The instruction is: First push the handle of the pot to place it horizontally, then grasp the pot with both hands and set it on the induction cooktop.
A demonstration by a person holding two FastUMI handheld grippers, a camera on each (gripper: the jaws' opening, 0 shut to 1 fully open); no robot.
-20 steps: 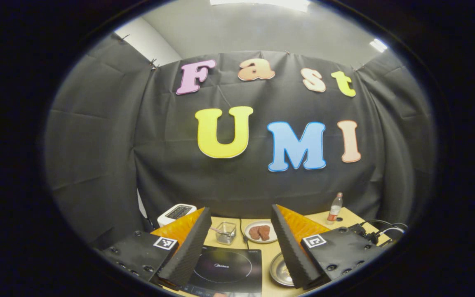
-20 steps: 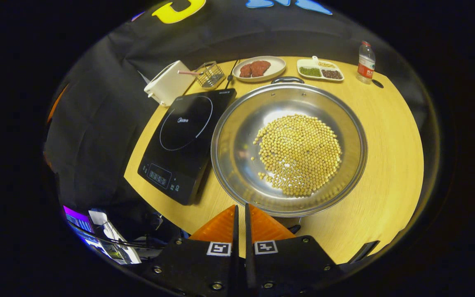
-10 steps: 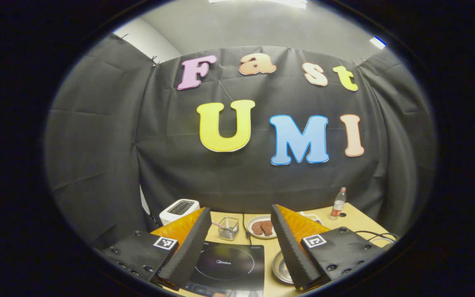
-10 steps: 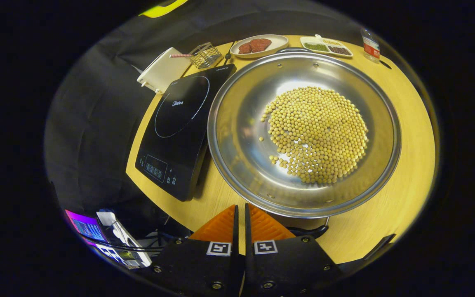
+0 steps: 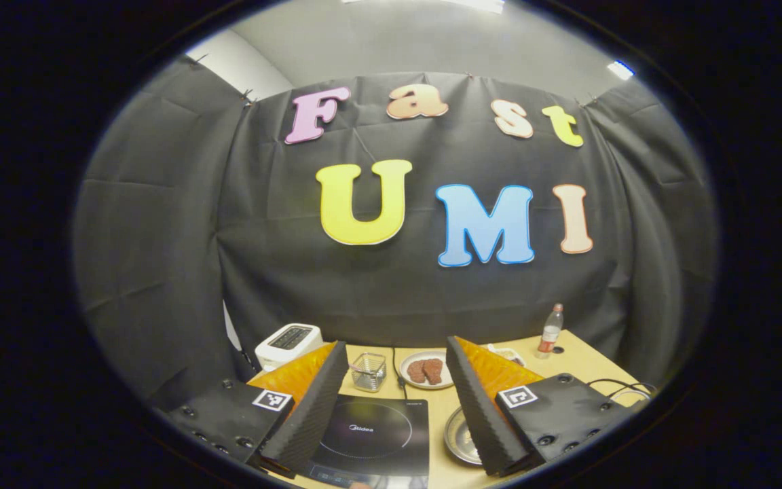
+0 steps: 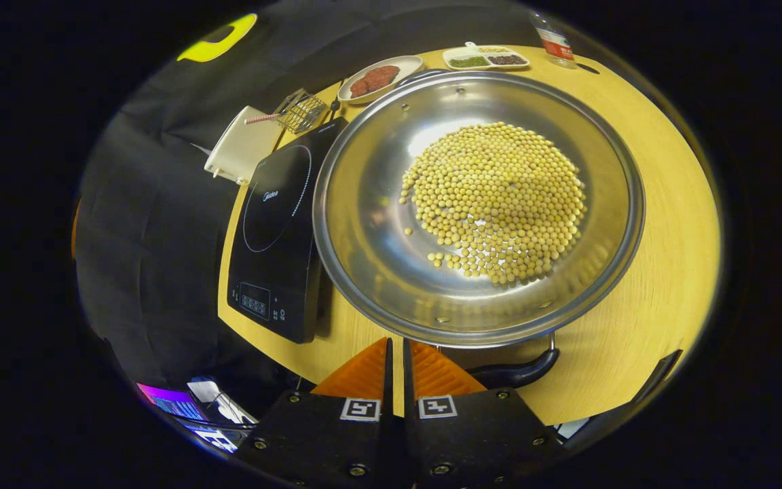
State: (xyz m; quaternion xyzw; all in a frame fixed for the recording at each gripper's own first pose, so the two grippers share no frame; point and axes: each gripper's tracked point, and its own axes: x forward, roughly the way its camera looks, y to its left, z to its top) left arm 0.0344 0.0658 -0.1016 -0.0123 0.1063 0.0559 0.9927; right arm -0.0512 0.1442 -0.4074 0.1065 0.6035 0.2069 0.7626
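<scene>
Right gripper (image 6: pixel 396 346) at bottom centre of the right gripper view, fingers pressed together with only a thin slit between them, nothing pinched. Just beyond the tips, low and right of centre, lay the near handle (image 6: pixel 516 372) of the pot, a dark curved grip below the rim; contact with the fingers could not be told. Pot (image 6: pixel 364 224), wide and shiny steel, took up the middle of that view, resting on the wooden table (image 6: pixel 662 224) and heaped with pale yellow beans (image 6: pixel 496 197). Far handle (image 6: pixel 425 71) peeked over the top rim. Induction cooktop (image 6: pixel 275 231) sat left of centre, just beside the pot, its edge partly overlapped by the rim. Along the top: white toaster (image 6: pixel 238 146), wire basket (image 6: pixel 301 112), plate of meat (image 6: pixel 377 78), divided dish (image 6: pixel 486 60), bottle (image 6: pixel 554 41).

Left gripper (image 5: pixel 394 401) at the bottom of the left gripper view, fingers spread wide, holding nothing, raised well above the table and aimed toward the booth wall. Between the fingers appeared the cooktop (image 5: pixel 374 438), with a sliver of the pot (image 5: pixel 457 438) at lower right of centre.
</scene>
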